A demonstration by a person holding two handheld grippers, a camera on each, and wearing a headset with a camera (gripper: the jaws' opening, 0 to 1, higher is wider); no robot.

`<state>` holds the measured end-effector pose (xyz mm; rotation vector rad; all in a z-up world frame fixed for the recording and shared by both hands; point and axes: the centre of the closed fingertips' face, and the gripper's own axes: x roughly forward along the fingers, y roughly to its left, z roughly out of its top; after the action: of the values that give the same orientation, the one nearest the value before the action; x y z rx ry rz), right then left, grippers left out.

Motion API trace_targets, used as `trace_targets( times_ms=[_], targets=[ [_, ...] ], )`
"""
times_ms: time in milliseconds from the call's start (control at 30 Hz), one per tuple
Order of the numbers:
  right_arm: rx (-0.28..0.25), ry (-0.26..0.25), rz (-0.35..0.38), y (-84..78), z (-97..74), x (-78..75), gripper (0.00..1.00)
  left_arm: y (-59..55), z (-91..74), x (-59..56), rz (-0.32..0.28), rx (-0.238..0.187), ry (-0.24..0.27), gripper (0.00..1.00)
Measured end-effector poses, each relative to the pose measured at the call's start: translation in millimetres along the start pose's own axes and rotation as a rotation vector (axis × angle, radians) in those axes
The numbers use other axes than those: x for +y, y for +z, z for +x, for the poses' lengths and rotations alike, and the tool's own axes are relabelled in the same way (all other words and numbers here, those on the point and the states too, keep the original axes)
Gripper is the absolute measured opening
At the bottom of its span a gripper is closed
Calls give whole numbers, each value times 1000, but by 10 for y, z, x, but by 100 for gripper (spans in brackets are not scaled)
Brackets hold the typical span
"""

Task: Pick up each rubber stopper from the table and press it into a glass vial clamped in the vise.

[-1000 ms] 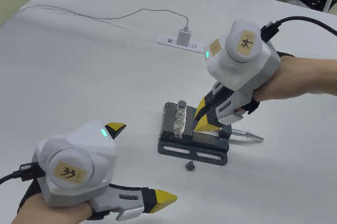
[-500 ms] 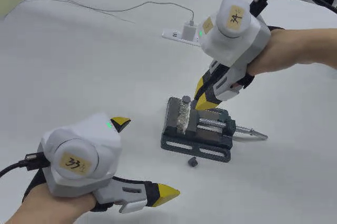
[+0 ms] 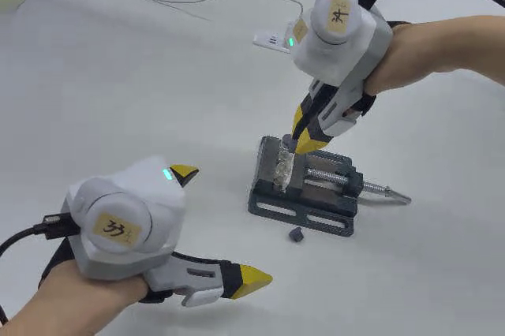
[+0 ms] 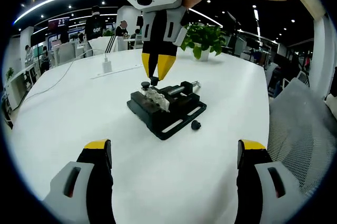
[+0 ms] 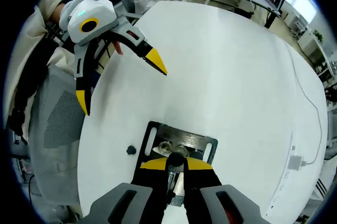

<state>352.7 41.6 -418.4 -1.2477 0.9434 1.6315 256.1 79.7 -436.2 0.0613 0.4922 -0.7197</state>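
Right gripper (image 3: pixel 298 143), jaws narrow, is set at dark rubber stopper (image 5: pixel 176 160) atop glass vial (image 3: pixel 282 169) in black vise (image 3: pixel 304 211); grip cannot be told. Left gripper (image 4: pixel 174 146) is held wide apart over smooth white table (image 3: pixel 142 99).

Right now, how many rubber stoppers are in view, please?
2. One stopper sits on the vial in the vise, by the right tool's tips; the other stopper lies on the table before the vise. Others may be hidden.

The vial (image 3: pixel 284 169) stands in the vise (image 3: pixel 317 200), my right gripper (image 3: pixel 298 143) at its top. A stopper (image 3: pixel 297 234) lies before the vise, the power strip (image 3: pixel 272 39) well behind.
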Motion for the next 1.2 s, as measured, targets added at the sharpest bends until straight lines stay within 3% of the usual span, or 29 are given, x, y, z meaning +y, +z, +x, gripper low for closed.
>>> trace_targets(
  times_ms=[400,1200],
  targets=[
    [11,27,6,-31,84,10,6,-54,5,8,-18,7,2,99],
    [36,31,53,-35,115,19,5,-110,34,-5,-38,14,-4,98]
  ],
)
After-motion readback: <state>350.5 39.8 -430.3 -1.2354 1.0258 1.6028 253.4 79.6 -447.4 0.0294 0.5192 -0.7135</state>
